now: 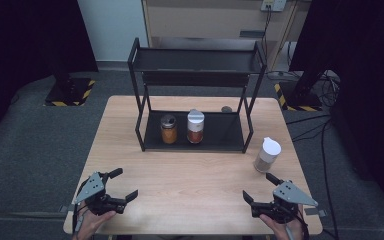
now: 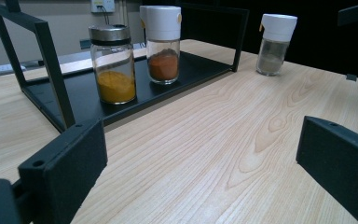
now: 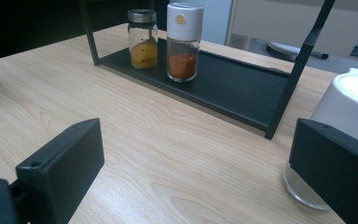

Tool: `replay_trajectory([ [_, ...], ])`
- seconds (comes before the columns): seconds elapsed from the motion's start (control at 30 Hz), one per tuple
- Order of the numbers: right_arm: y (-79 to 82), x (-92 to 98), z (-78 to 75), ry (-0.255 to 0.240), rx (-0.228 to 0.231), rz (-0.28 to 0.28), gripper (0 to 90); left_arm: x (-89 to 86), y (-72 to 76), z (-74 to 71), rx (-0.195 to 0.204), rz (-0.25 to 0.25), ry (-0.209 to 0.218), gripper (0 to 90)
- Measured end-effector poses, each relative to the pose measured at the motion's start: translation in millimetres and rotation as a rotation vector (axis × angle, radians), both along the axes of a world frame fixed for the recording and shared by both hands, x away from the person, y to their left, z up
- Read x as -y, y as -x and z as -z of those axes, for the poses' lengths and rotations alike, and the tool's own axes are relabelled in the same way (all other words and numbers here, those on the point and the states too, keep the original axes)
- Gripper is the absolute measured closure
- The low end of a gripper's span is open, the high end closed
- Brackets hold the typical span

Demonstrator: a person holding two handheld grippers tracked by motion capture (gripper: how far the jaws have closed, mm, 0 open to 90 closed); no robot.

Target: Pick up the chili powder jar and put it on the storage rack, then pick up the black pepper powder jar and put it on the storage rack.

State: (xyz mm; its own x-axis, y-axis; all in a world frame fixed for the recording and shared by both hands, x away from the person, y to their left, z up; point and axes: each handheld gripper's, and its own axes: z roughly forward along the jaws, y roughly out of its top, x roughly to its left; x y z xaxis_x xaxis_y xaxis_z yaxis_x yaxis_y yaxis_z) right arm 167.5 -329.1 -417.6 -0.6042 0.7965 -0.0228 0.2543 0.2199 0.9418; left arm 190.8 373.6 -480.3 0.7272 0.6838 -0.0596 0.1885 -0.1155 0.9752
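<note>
Pale wooden table (image 1: 190, 175) planks run across the middle of the high view, ringed by grey floor. At lower left, the left gripper (image 1: 122, 186) is held with jaws spread wide and nothing between them. At lower right, the right gripper (image 1: 258, 186) is likewise gaping and empty. Just above it, right of centre, a white-capped glass shaker of pale powder (image 1: 267, 155) stands upright on the table. Higher, at centre, a black two-tier metal rack (image 1: 230, 142) carries a steel-lidded jar of yellow spice (image 1: 168, 129) beside a white-capped jar of red spice (image 1: 195, 127).
</note>
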Motion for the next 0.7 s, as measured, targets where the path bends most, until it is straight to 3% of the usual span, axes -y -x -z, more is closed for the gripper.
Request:
replay_trajectory([
  [0.37, 1.3, 4.3, -8.4, -0.013, 0.019, 0.026, 2.9, 0.4, -0.3, -0.2, -0.007, -0.002, -0.003, 0.9],
  [0.7, -8.3, 13.5, -23.1, -0.026, 0.019, 0.074, 2.6, 0.9, -0.5, -0.2, -0.008, 0.001, -0.005, 0.8],
])
